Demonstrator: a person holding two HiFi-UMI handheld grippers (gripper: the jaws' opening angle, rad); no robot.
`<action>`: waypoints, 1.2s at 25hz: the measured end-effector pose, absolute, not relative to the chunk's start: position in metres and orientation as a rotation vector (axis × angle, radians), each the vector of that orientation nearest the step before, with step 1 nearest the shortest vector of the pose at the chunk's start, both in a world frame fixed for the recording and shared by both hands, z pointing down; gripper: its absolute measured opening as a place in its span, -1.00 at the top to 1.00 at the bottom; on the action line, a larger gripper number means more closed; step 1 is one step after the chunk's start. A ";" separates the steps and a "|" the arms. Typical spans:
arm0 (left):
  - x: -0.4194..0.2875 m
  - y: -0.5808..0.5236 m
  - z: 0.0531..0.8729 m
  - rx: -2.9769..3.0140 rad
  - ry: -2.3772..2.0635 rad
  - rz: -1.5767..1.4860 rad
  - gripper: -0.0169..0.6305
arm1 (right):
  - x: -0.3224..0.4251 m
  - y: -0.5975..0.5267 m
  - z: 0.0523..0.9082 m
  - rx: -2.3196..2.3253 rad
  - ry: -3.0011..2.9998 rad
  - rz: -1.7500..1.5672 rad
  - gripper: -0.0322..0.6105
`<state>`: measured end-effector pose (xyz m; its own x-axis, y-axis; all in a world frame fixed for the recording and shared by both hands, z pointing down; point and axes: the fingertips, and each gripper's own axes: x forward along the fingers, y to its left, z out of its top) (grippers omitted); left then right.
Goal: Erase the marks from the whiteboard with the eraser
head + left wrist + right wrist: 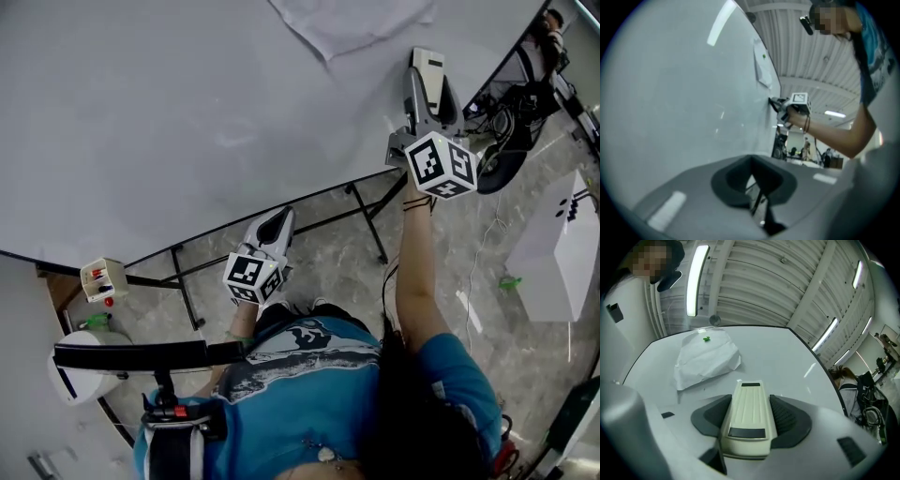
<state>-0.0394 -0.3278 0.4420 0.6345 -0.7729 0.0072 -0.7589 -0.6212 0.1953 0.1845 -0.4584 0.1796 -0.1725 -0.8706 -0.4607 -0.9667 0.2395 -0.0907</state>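
The whiteboard (pixel 169 112) fills the upper left of the head view, and only faint smudges (pixel 234 136) show on it. A cream eraser (pixel 429 67) with black ends rests against the board near its right edge, and my right gripper (pixel 428 94) is shut on it. In the right gripper view the eraser (pixel 748 420) sits between the dark pads (pixel 790 417) of that gripper (pixel 750 404). My left gripper (pixel 277 223) hangs below the board's bottom edge. Its jaws (pixel 753 180) are together with nothing between them. From the left gripper view the right gripper (pixel 780 104) touches the board (pixel 684 103).
A crumpled white paper (pixel 352 23) is pinned to the board above the eraser, under a green magnet (pixel 707 338). Black stand legs (pixel 366 211) run under the board. A small marker box (pixel 101 279) hangs at lower left. A white box (pixel 558 248) and black gear (pixel 511 141) stand at right.
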 end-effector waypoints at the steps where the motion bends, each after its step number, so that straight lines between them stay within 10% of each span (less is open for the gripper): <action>1: -0.038 -0.328 0.442 2.673 -1.271 -0.109 0.94 | 0.185 -0.459 0.180 -1.681 2.103 0.320 0.08; 30: -0.060 -0.324 0.450 2.612 -1.387 -0.068 0.94 | -0.053 -0.386 0.293 -1.267 2.755 0.797 0.08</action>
